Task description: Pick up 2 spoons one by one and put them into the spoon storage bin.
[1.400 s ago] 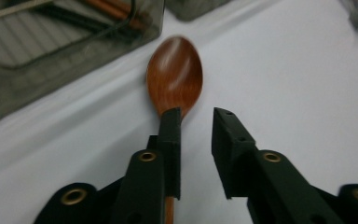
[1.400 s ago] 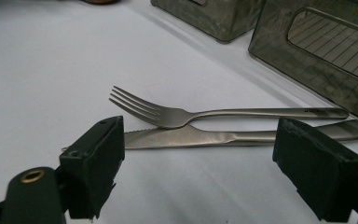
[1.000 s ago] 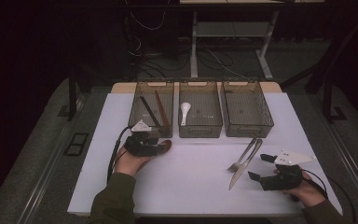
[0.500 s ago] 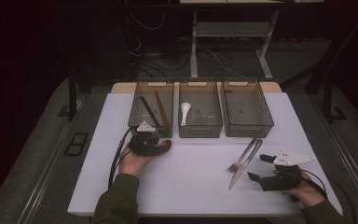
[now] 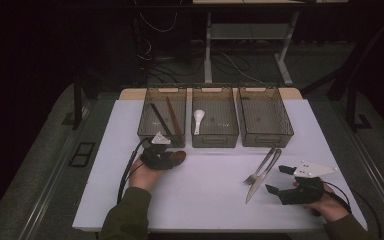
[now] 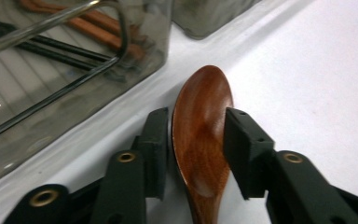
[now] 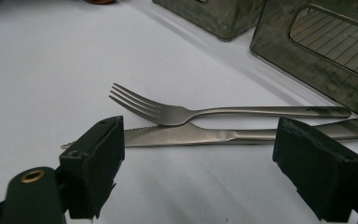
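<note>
Left gripper (image 6: 196, 135): at the table's (image 5: 210, 200) left part, just in front of the left bin (image 5: 162, 118); jaws lately closing, now one to each side of the wooden spoon (image 6: 200, 130), pads at or very near the bowl's edges — full clamping not certain from the left gripper view. In the high view, held in the person's left hand (image 5: 142, 175), cable looping off to the left.

Wooden spoon: brown, glossy, lying on the white table surface, bowl pointing away from the gripper, alongside the left bin's front wall.

Right gripper (image 7: 200, 163): jaws spread wide, nothing between the pads; resting low near the table's right front, in the right hand (image 5: 325, 205).

Fork (image 7: 214, 112) and knife (image 7: 223, 134): metal, side by side on the table just beyond the right gripper's jaws — fork tines lying over the knife's blade.

Left bin contents: a dark stick and a brown stick, leaning lengthwise.

Middle bin (image 5: 214, 117): one white spoon (image 5: 198, 120).

Right bin (image 5: 264, 116): beside the middle one, contents not discernible.
</note>
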`<state>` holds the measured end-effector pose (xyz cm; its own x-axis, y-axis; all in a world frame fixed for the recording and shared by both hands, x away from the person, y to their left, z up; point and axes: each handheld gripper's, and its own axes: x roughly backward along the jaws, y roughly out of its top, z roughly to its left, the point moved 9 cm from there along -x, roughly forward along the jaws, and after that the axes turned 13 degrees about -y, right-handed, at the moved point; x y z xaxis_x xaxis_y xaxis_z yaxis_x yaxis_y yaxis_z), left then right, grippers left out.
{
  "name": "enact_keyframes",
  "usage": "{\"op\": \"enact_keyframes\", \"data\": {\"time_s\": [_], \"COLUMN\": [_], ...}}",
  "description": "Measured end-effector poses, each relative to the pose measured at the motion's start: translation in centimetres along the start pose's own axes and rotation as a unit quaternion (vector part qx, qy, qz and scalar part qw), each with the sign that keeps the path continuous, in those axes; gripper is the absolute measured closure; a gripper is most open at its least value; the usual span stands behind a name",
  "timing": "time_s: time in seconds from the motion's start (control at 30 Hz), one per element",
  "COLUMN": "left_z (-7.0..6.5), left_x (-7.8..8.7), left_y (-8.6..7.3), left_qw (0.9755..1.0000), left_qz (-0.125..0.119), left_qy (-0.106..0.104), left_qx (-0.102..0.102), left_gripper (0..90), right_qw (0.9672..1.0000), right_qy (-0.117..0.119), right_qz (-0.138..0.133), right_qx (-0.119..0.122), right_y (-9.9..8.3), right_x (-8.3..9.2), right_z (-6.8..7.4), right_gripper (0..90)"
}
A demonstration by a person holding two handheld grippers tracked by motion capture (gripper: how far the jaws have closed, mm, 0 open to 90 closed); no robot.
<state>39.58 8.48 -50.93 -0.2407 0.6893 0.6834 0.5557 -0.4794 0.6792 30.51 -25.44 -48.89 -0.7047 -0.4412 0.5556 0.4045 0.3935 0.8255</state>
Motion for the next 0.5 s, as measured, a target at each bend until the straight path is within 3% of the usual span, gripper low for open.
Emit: {"op": "enact_keyframes", "data": {"time_s": [0.3, 0.5], "left_z": [-0.43, -0.9], "left_x": [0.31, 0.52], "left_y": [0.06, 0.25], "left_qw": [0.9999, 0.9998], "left_qz": [0.006, 0.001], "left_qy": [0.001, -0.01], "left_qx": [-0.013, -0.017], "left_gripper": [73.4, 82.3], "right_qw": [1.0, 1.0], "right_qy": [-0.001, 0.0], "right_qz": [0.0, 0.0], "right_qx": [0.0, 0.001], "right_y": [-0.01, -0.01], "right_x": [0.02, 0.01], "right_z": [-0.01, 0.0], "right_gripper": [16.5, 16.5]}}
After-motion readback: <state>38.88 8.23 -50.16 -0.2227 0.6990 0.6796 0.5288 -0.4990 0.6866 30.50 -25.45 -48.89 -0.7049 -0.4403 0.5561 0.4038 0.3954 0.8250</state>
